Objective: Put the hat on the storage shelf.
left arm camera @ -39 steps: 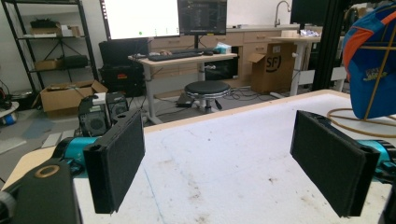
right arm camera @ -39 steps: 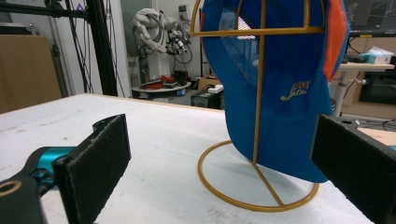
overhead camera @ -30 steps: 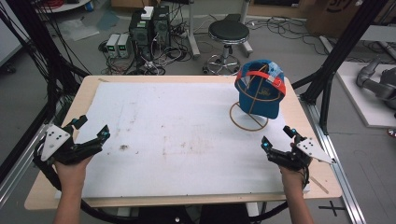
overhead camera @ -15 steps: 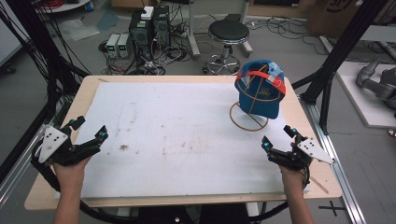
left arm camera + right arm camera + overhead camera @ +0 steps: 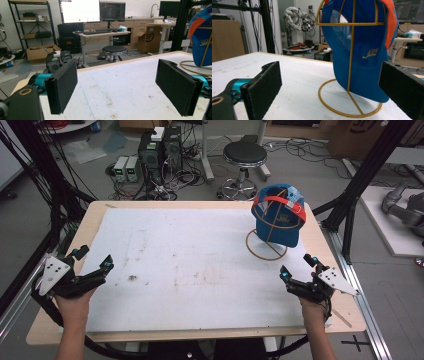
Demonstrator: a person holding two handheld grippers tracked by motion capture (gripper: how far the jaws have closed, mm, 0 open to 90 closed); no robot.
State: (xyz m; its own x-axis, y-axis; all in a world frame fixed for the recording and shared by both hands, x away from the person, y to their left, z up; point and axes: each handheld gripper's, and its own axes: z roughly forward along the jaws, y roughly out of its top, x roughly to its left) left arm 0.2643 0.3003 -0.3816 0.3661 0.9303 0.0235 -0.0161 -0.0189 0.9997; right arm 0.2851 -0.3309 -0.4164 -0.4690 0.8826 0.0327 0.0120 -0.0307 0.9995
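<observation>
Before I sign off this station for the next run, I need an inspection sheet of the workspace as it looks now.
Surface: white table top on a wooden board, with scuffs and dark stains near the middle.
Job's things: blue cap with orange trim hangs on a gold wire stand at the far right, stand upright.
Clutter: nothing seen on the table.
Grippers: left gripper at the near left edge, jaws open, holding nothing; right gripper near the stand's base, jaws open, apart from the cap.
Cables: tangled leads on the floor beyond the table.
Surroundings: black stool, electronics boxes, black frame posts.
</observation>
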